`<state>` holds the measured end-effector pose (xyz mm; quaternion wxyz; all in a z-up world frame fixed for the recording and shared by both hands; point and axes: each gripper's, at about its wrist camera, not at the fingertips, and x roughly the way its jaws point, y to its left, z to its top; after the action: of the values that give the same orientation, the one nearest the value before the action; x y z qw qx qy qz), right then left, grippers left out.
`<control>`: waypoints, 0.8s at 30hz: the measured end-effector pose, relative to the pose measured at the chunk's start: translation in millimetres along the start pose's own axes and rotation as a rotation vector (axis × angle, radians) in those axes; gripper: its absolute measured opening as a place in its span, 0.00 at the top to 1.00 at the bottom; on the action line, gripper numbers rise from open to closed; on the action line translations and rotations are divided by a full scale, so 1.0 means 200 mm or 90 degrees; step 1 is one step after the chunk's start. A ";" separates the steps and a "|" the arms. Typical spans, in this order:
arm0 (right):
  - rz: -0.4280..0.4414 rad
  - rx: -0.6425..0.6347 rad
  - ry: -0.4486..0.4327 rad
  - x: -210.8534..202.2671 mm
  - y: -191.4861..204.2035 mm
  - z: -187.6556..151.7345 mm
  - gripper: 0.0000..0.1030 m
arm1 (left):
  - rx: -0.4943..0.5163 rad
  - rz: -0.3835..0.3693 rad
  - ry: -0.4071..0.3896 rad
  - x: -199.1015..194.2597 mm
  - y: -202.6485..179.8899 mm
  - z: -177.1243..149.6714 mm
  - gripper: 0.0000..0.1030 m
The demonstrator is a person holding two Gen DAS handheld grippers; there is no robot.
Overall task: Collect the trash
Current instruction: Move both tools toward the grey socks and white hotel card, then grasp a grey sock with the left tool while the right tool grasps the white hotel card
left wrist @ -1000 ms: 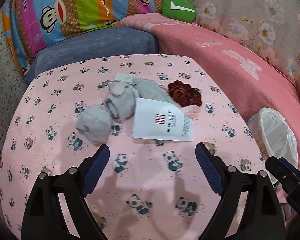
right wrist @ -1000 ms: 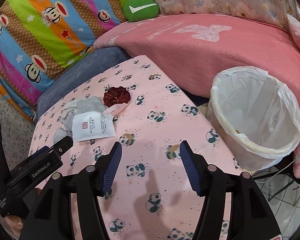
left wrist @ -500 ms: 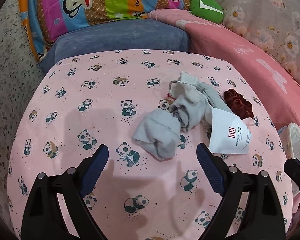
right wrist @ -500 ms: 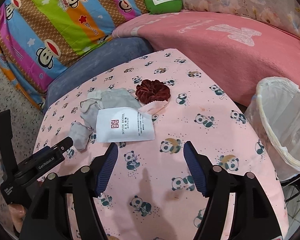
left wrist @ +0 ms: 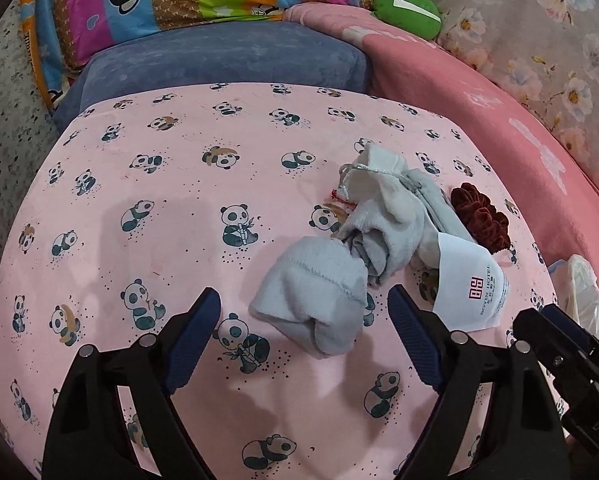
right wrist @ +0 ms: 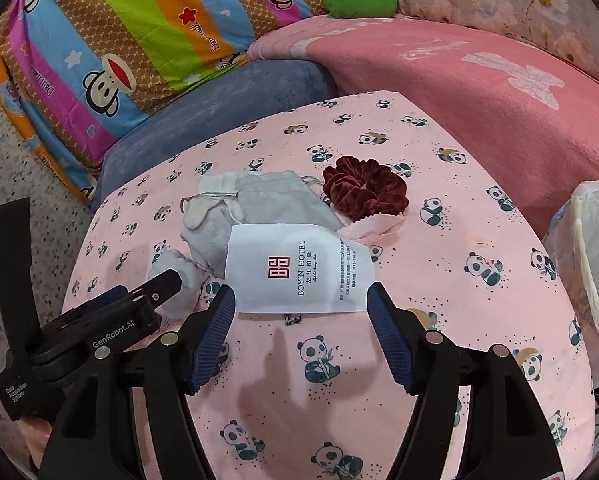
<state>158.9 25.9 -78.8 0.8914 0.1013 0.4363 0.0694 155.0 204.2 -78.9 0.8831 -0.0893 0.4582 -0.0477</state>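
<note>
Approaching is the step in hand, by my reading: both tools hang over the panda-print counter (right wrist: 479,312) with nothing picked up yet. The right gripper (right wrist: 299,332) has its fingers spread wide and empty, and the white hotel sachet (right wrist: 295,272) lies flat just beyond them, its near edge roughly level with the fingertips and centred in the gap. The next move likely calls for lowering and pushing forward a little so the fingers straddle the sachet, then pinching a thin, flat item that may slide on the cloth. The left gripper (left wrist: 303,336) is likewise released, with the balled grey sock (left wrist: 315,300) lying between and just past its fingertips, nearer the right-hand one. Farther on, the rest of the grey cloth bundle (right wrist: 267,200) lies partly under the sachet, and the dark red scrunchie (right wrist: 365,192) lies beside it to the right. The lined waste bin (right wrist: 595,272) stands off the counter's right edge, well apart from the pile.
</note>
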 end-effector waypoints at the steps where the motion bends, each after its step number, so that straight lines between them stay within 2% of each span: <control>1: -0.001 0.001 0.002 0.02 0.01 0.01 0.34 | 0.000 -0.004 0.003 0.01 0.00 0.00 0.30; 7: -0.004 0.003 0.004 0.08 0.02 0.04 0.32 | -0.007 -0.034 0.025 0.05 0.01 0.00 0.56; 10: -0.004 0.004 0.009 0.11 0.02 0.04 0.31 | -0.007 -0.044 0.022 0.03 0.01 -0.01 0.64; 15: -0.004 0.001 0.018 0.15 0.04 0.05 0.31 | -0.019 -0.055 0.018 0.01 0.03 0.00 0.69; 24: -0.026 -0.028 0.034 0.26 0.13 0.05 0.19 | -0.041 -0.048 0.001 -0.04 0.10 0.03 0.70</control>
<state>198.3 61.6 -105.9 0.8826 0.0713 0.4603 0.0637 154.4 226.6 -73.4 0.8770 -0.1348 0.4564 -0.0667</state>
